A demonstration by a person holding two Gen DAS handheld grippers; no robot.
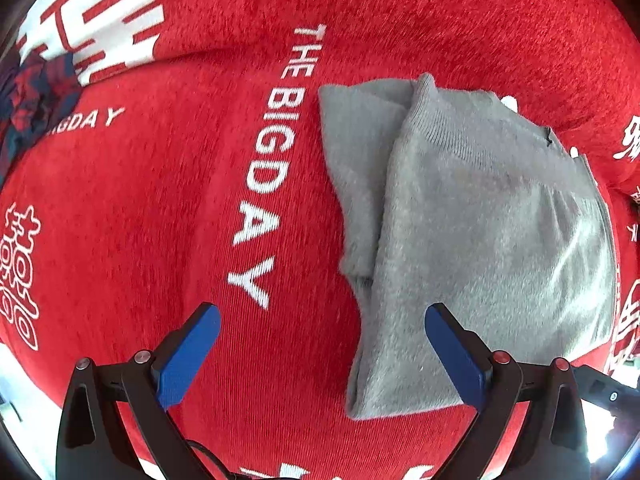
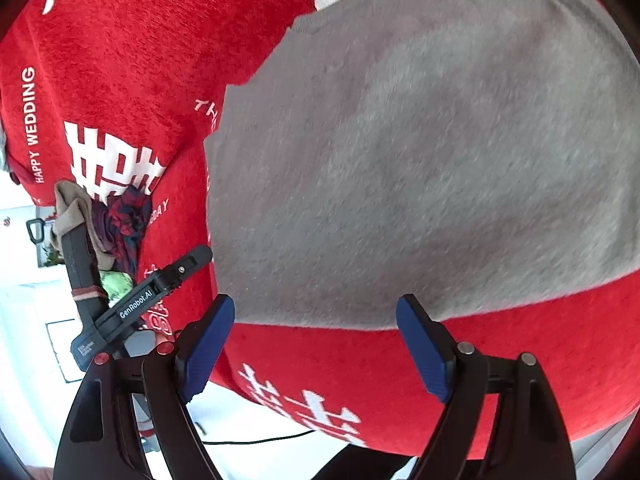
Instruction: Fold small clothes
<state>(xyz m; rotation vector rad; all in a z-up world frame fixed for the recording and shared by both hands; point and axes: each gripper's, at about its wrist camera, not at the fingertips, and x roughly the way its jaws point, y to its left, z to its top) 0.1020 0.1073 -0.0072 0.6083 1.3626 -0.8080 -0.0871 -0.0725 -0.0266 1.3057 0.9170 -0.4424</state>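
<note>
Now both your tools gape wide, gripping nothing: left tool [image 1: 322, 354] and right tool [image 2: 316, 344] hover over the folded grey garment [image 1: 472, 240], lower frame.

Bare red cloth [image 1: 160, 200] beside sweater [image 1: 480, 220]

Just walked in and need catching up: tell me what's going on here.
A person is folding small clothes with two handheld grippers. A grey knit garment lies folded on a red printed cloth. The left gripper and the right gripper are both open and hold nothing. More clothes sit piled at the cloth's edge.
</note>
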